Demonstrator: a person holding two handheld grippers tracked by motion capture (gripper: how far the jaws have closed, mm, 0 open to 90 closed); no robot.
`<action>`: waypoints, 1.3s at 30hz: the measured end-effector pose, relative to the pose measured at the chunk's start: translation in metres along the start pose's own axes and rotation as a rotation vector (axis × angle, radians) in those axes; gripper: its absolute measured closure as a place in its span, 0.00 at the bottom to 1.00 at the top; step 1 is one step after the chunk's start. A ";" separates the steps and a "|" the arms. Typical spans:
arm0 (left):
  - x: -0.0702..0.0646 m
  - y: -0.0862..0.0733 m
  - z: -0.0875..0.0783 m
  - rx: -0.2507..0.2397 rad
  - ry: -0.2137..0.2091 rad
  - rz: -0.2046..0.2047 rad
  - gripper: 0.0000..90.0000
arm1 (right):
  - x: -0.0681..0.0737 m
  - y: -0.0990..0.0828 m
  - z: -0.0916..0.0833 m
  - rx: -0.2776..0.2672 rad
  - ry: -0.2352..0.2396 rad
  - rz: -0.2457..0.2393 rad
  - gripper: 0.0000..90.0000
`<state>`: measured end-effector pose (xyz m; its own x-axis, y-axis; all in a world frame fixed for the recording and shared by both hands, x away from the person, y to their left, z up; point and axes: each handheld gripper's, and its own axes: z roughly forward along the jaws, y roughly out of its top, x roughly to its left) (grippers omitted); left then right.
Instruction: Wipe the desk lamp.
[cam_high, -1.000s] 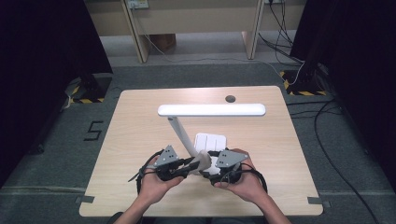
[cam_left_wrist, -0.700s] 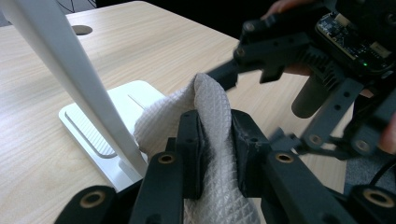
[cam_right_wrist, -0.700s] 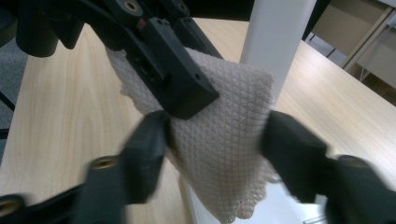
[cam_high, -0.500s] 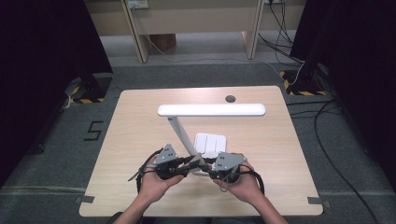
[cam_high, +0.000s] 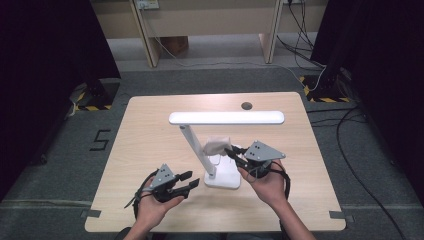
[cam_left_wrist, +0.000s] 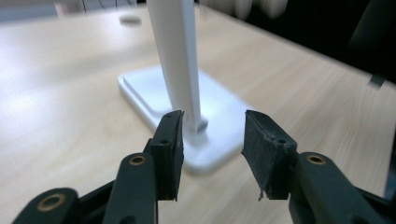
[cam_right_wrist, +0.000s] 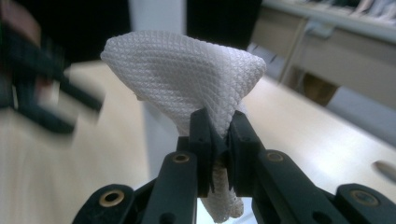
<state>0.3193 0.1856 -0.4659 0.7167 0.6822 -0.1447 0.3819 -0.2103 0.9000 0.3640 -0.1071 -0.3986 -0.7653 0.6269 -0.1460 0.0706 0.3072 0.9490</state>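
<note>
White cloth (cam_right_wrist: 187, 74), a crumpled piece with a fine diamond weave, is being held up above the lamp base (cam_high: 226, 176), just right of the lamp's slanted stem (cam_high: 197, 150), at the near middle of the table (cam_high: 150, 130). Compared with the earlier frame, the right gripper (cam_high: 231, 150) is now sitting farther right and higher, carrying the cloth off the base, while the left gripper (cam_high: 192, 181) is lying farther left and nearer, apart from the lamp. The right gripper's jaws have just been closing and are now pinching the cloth's lower fold tightly between their pads, the rest billowing above them. The left gripper's jaws have just been opening and are standing moderately apart with nothing between them, pointing toward the foot of the stem. The long lamp head (cam_high: 226, 118) is lying level across the far middle of the table.
</note>
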 end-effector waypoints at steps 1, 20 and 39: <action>0.000 -0.004 0.006 0.022 -0.008 0.007 0.64 | 0.000 0.000 0.000 0.000 0.000 0.000 0.91; 0.008 -0.018 0.053 0.115 -0.033 0.047 0.66 | 0.029 0.058 0.027 -0.118 -0.049 0.081 0.90; 0.011 -0.023 0.067 0.173 -0.028 0.081 0.67 | 0.030 0.067 0.026 -0.120 -0.068 0.102 0.92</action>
<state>0.3579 0.1512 -0.5161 0.7643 0.6387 -0.0887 0.4152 -0.3822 0.8255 0.3620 -0.0489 -0.3467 -0.7129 0.6986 -0.0615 0.0658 0.1540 0.9859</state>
